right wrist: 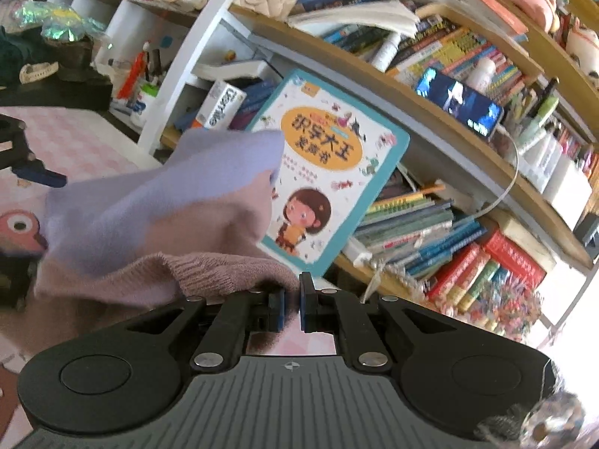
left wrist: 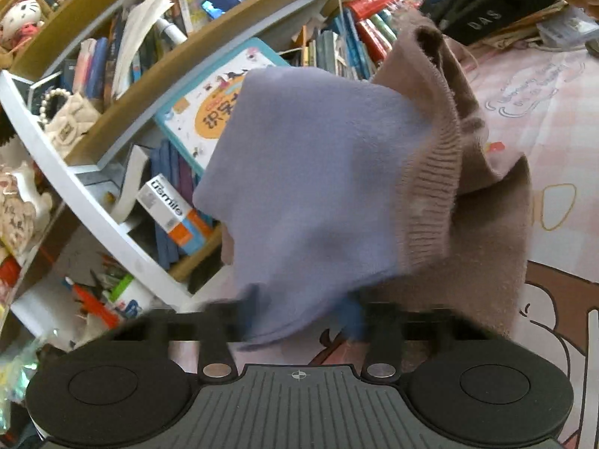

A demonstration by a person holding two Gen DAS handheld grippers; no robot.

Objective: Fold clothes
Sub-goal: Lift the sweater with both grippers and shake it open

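Note:
A knitted garment, lilac [left wrist: 299, 187] on one face and brown [left wrist: 483, 232] with ribbed hem on the other, hangs lifted in the air in the left wrist view. It drapes over my left gripper [left wrist: 299, 318], whose fingers are mostly hidden and blurred by the cloth; whether they pinch it I cannot tell. In the right wrist view the same garment [right wrist: 157, 202] stretches to the left, and my right gripper [right wrist: 292, 299] is shut on its brown ribbed edge [right wrist: 224, 273]. The left gripper's dark body [right wrist: 22, 157] shows at the far left.
A crowded bookshelf [right wrist: 430, 119] stands close ahead, with a children's picture book [right wrist: 329, 164] leaning on it and a phone [right wrist: 460, 104] with a lit screen. A pink cartoon-print mat [left wrist: 543, 119] lies below. A pen holder [left wrist: 127, 295] stands by the white shelf frame [left wrist: 75, 187].

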